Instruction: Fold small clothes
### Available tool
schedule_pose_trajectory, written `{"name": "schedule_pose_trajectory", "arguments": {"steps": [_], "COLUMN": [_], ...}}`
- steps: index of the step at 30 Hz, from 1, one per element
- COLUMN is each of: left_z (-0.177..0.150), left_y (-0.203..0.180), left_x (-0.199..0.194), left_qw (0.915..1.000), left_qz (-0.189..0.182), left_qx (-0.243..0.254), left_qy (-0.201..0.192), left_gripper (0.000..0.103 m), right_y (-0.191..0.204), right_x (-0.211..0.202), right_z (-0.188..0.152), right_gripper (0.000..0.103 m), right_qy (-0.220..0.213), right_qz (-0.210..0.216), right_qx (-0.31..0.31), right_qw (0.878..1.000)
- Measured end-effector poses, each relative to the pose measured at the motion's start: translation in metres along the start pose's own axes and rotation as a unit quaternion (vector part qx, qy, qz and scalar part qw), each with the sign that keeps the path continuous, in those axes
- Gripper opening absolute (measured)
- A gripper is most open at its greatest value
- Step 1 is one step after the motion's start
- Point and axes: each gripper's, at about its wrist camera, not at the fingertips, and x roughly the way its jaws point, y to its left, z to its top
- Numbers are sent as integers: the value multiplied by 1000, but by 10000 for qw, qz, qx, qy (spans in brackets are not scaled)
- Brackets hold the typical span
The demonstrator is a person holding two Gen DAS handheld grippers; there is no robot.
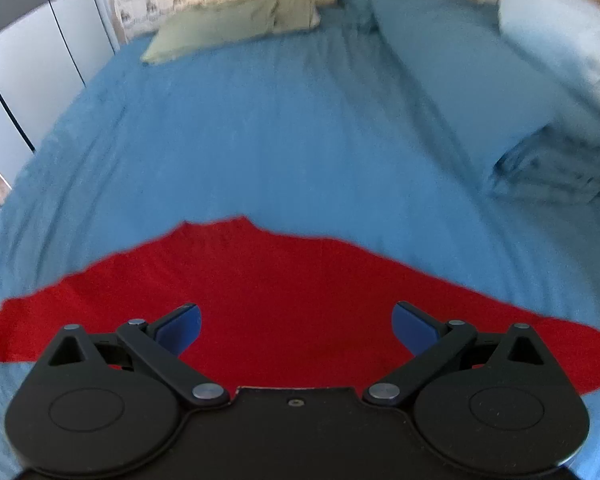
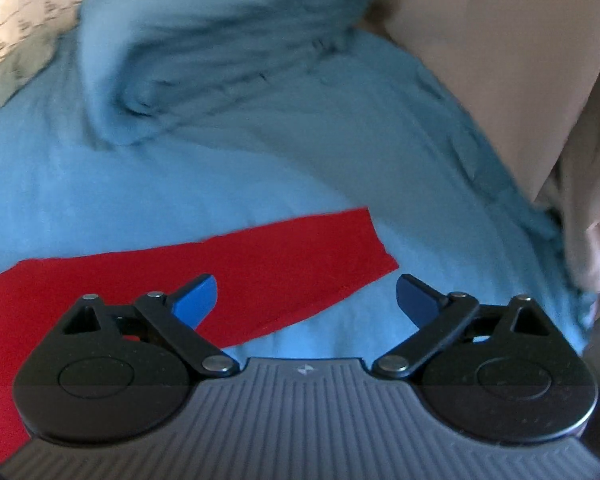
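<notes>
red garment (image 1: 268, 300) | plain knit-looking cloth, no print visible | lies flat and spread on the blue bedsheet (image 1: 280, 140), sleeves angled out to both sides, neckline pointing away | 1 sleeve (image 2: 292, 256) stretches flat toward the right, cuff end straight-cut, resting on the sheet

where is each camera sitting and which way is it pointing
Left wrist: sits on the left tongs, looking forward across the red garment up the blue bed toward the green pillow; only its open fingers show.
Right wrist: sits on the right tongs, facing the garment's sleeve end and a folded blue blanket; only its open fingers show.
Shared: the red garment, the bed and the blanket.
</notes>
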Motion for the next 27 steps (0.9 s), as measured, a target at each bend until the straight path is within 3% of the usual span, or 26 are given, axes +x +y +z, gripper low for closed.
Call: {"name": "schedule_pose_trajectory", "arguments": {"steps": [6,11,15,19,23,27], "left_z": [-21,-25,-23,-17,-18,-18], "left_y": [-2,6,19,33,32,33], "left_x": [94,147,172,184,198,207], "left_qw": [9991,9980,9969,9961,9962,9968], "left_qz": [81,195,289,355,308,256], "left_qx": [22,-35,-241,-411,-313,-353], "left_qy": [408,599,689,688,747,665], "left_gripper": [98,96,96,96,99,103], "right_y": [-22,-38,-45,-47,-35,-4], "right_x": [94,128,133,132,111,85], "right_z": [-26,-39,-44,-42,-33,-23], "right_gripper": [95,87,68,25,23,23], "right_qy": [108,33,-242,-400,-633,-858], "right_qz": [-159,-222,-252,-256,-185,144], "right_qx": [658,1197,1338,1262,1117,966], "right_qw": [9976,9926,9904,9909,9915,9915]}}
